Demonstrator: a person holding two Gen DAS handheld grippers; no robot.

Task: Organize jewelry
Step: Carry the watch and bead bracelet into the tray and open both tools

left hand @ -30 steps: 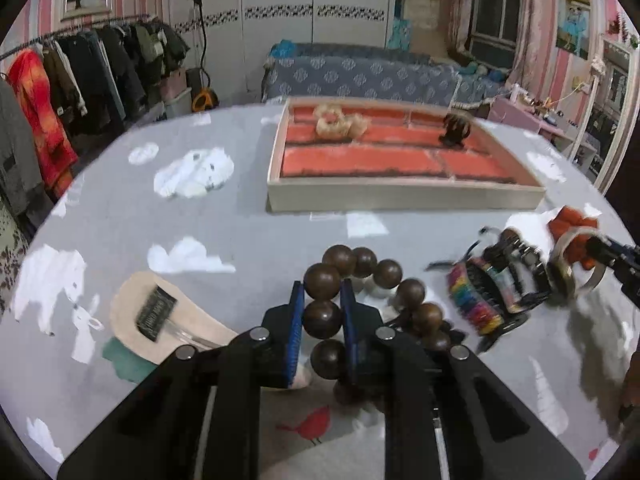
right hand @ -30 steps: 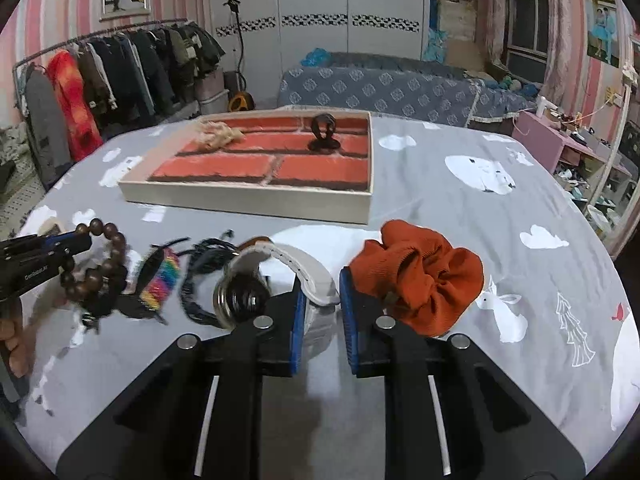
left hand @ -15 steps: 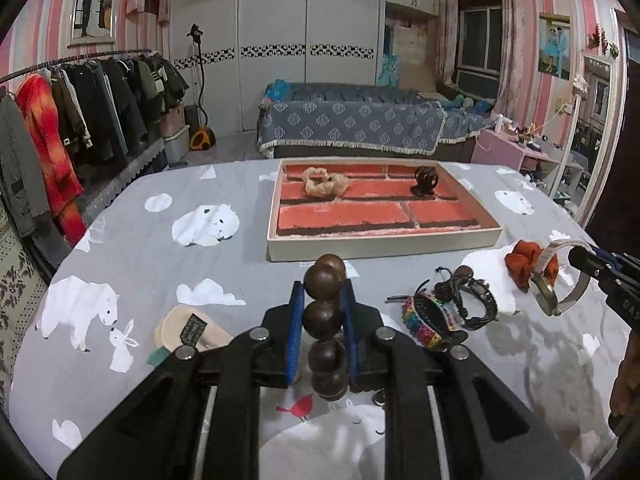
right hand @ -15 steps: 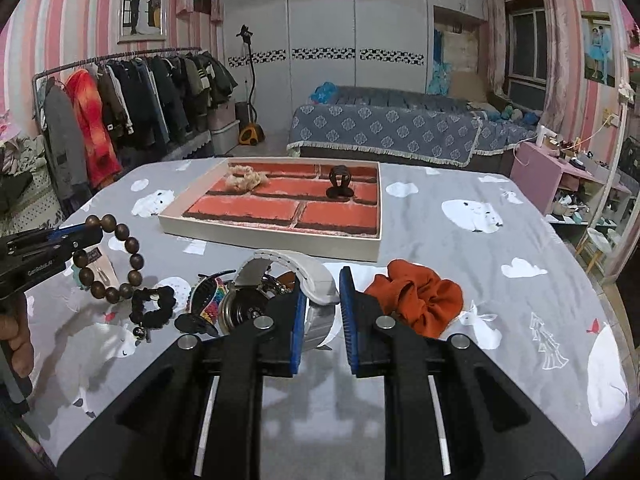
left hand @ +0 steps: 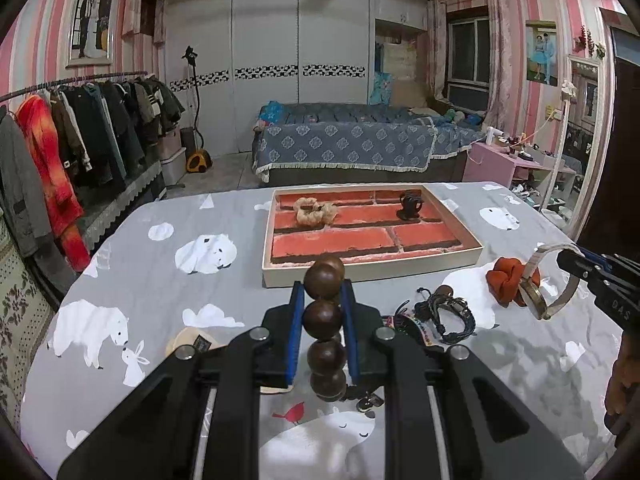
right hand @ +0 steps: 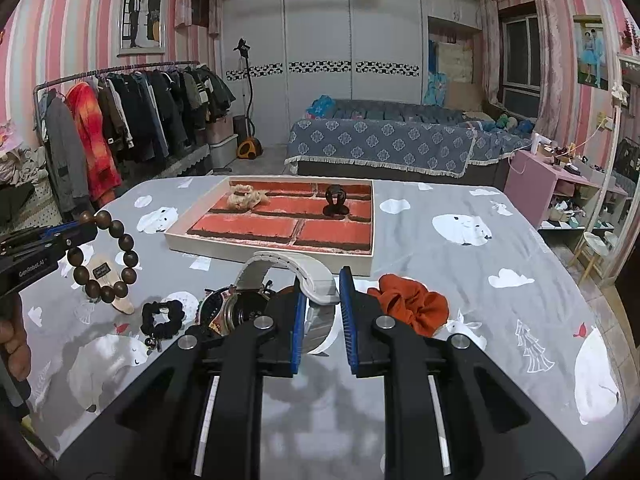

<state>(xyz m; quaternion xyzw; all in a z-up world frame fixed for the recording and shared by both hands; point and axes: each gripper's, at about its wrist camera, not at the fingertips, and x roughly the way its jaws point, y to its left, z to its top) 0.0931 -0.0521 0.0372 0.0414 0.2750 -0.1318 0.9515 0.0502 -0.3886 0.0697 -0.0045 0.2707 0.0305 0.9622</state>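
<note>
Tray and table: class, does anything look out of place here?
Yes. The tray holds only two pieces, while an orange scrunchie, black scrunchie and tangled bracelets lie loose on the table beside it.

A big bed (right hand: 384,140) with a blue flower blanket stands at the back of the room, in front of tall white closet doors (right hand: 320,60). On the left, lots of coats and jackets hang on a clothes rack (right hand: 120,120), and a bright orange and red coat (left hand: 48,160) hangs near its end. A pink table (right hand: 536,184) with small things on top sits on the right, and a framed picture (left hand: 92,20) hangs high on the pink striped wall (right hand: 60,32).
</note>
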